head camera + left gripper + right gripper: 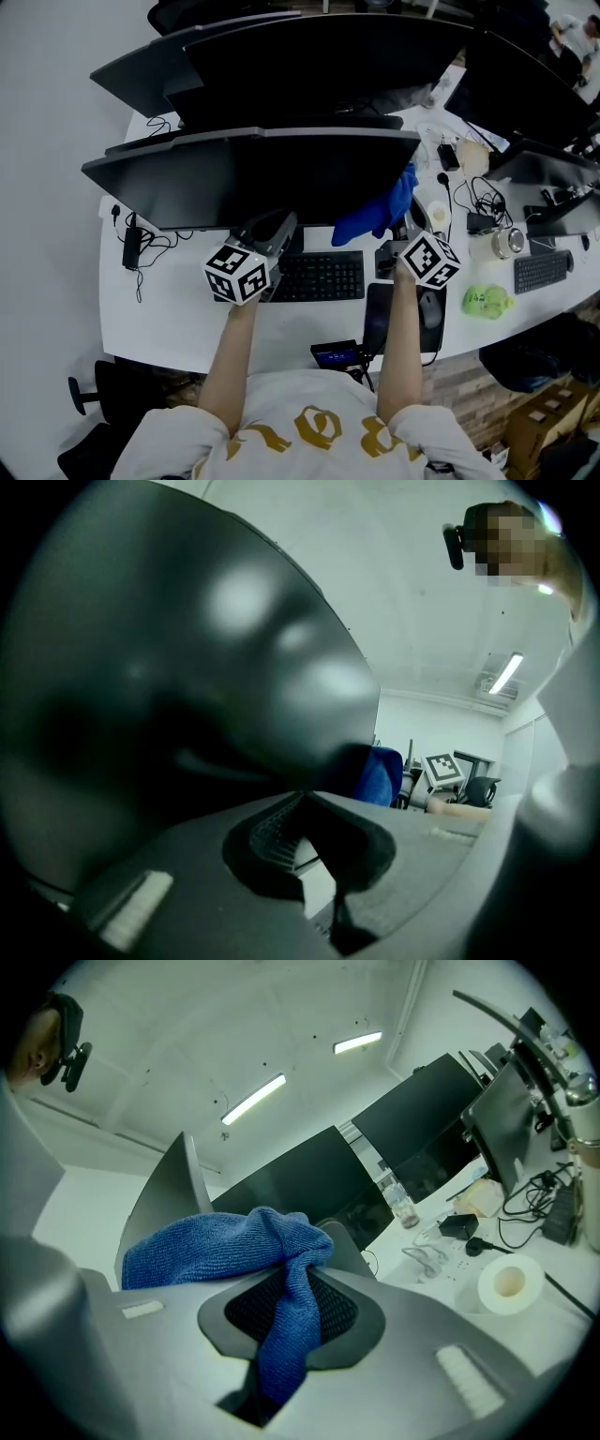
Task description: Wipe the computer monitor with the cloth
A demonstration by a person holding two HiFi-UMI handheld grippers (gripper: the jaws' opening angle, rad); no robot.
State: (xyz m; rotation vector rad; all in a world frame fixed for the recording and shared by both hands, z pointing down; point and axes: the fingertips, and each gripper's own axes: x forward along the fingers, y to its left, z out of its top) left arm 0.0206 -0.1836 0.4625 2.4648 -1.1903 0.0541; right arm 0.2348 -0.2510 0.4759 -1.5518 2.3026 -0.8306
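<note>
We take the monitor (244, 178) nearest the person as our landmark. Its lower edge hangs clear above the white desk (159, 309), and both grippers sit just below that edge.

The left gripper (272, 225) points up under the middle of the lower edge. In the left gripper view the tips of the left gripper (302, 799) meet with nothing between them, right at the rim of the dark screen (169, 667). We cannot tell whether they touch it.

The right gripper (405, 232) is below the monitor's lower right corner. Its tongs (298, 1283) are pressed together on 1 blue cloth (216, 1246), with 1 fold pinched between the pads and the rest bunched over the tips. In the head view the cloth (375, 214) lies against the lower right corner and partly overhangs the right edge.

Below the monitor's left half the desk is bare, so there is open room there. Below its middle lies 1 black keyboard (319, 277), and below its right corner 1 mouse (429, 307) sits on a dark pad.

To the right of the monitor the desk is crowded. It holds tangled cables (483, 202), 1 white roll (436, 216), 1 green object (486, 301) and a 2nd keyboard (542, 270). More dark screens stand behind and to the right, but we cannot count them for certain.
</note>
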